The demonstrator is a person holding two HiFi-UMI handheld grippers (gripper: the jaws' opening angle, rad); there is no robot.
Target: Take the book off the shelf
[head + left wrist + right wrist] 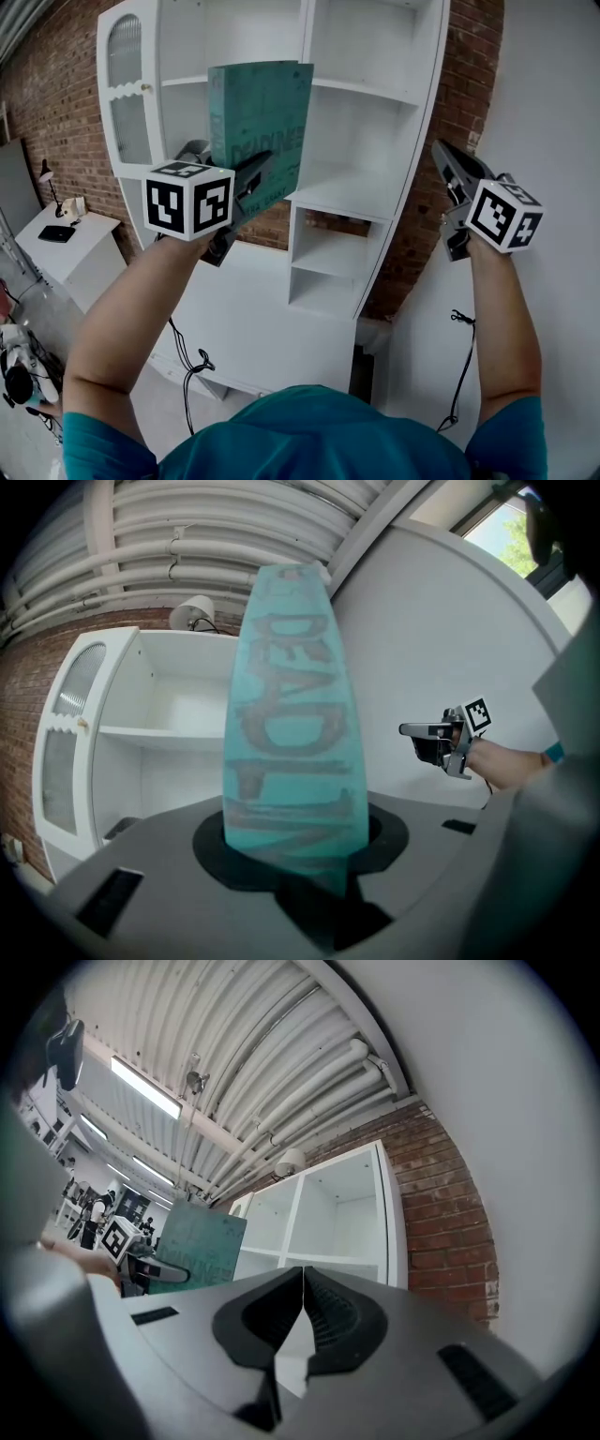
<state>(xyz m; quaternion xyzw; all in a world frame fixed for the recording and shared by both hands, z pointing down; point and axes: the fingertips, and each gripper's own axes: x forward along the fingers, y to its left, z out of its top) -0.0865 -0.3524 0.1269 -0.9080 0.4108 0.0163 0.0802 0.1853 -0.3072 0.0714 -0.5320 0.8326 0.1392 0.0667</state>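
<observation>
Standing upright in mid-air, the teal hardback book with dark cover lettering [261, 122] is clamped at its lower end by the left gripper [251, 183], whose jaws are part-way open and pressed against the volume's two faces; the left gripper view shows the spine [292, 724] rising straight out of the jaw gap. The book is held in front of the upper middle compartments of the tall white open-fronted shelf unit [337, 204], and it appears to be clear of the shelf boards, though the head view does not settle how far in front it is. The right gripper [448, 161] is raised to the right of the unit, well apart from the book, with its jaws closed together and nothing between them [302, 1307]. Each gripper carries a white cube with black square markers [187, 199]. Behind the unit is a red brick wall [56, 103], with a plain white wall [553, 112] to the right. A small white side table [89, 244] stands at lower left.
</observation>
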